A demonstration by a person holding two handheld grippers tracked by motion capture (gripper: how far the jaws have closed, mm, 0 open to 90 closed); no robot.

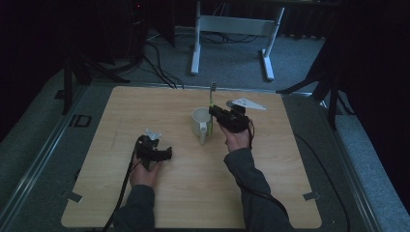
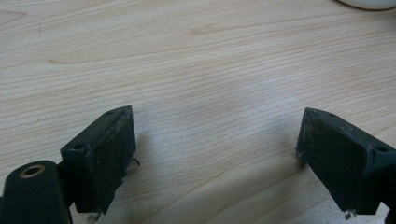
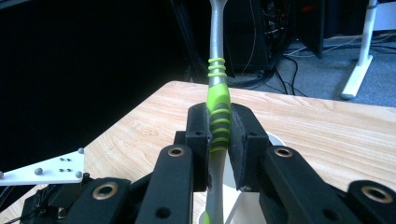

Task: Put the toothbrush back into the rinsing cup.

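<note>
Work in hand: I read this as standing a toothbrush [image 3: 218, 107] in the white mug [image 1: 199, 123], and I judge it about midway.
Right claw: my right claw [image 1: 212, 111] is clamped on the toothbrush; in the right gripper view both pads press the green ribbed grip from either side.
Toothbrush: it stands nearly upright in the claw, the grey neck rising above the pads and the lower handle running down below them toward the mug.
Mug: it sits on the counter [image 1: 270, 193] directly under and just beside the right claw, handle turned toward me. I cannot tell whether the handle end already rests on the mug's bottom or hangs above it.
Left claw: my left claw [image 2: 215, 158] stands wide open with nothing between the jaws, only bare counter [image 2: 196, 60] in front of it. It sits well apart from the right claw, on the mug's other side.
Done: the toothbrush is picked up, upright and lined up over the mug.
Left: lower it fully if needed, open the right claw, and draw that claw clear without tipping the mug.
</note>
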